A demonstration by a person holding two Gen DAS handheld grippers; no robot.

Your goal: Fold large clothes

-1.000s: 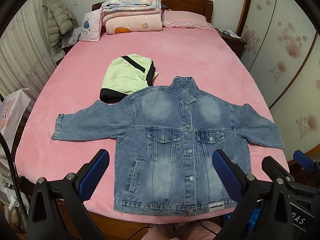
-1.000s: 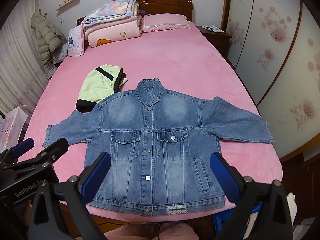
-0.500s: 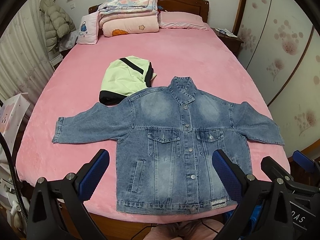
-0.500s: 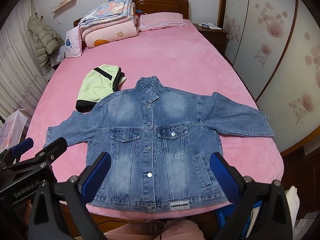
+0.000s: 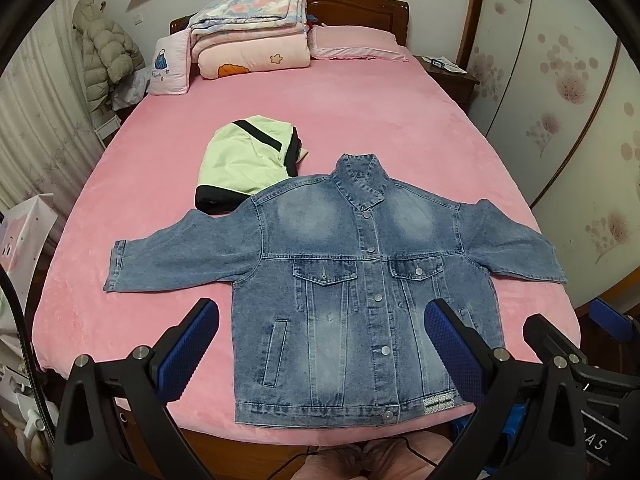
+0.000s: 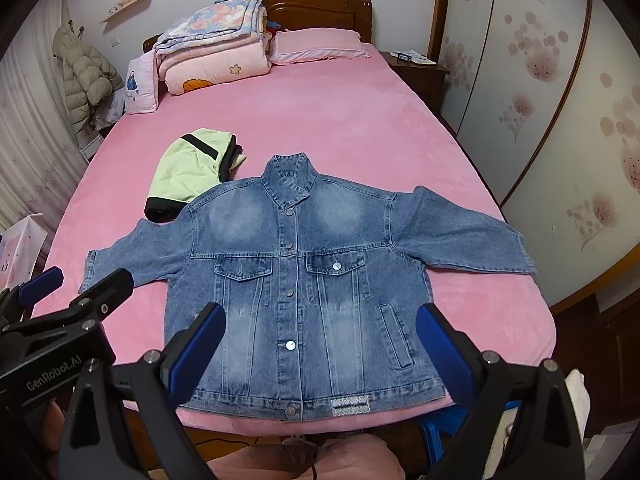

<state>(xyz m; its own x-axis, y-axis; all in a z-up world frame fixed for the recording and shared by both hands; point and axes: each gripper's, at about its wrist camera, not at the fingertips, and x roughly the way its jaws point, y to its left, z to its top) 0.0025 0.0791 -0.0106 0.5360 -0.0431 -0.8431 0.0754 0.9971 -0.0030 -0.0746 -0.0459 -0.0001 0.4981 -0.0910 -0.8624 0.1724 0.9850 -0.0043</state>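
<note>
The denim jacket point(image 5: 352, 288) lies flat and buttoned on the pink bed point(image 5: 360, 120), both sleeves spread. Left gripper point(image 5: 320, 344) and right gripper point(image 6: 320, 344) hover above its hem, jaws wide apart, holding nothing. A folded green garment point(image 5: 248, 160) touches the jacket's shoulder.

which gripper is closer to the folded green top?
Left. The left gripper hangs over the denim jacket's near-left side, below the green top; the right gripper hangs further right.
</note>
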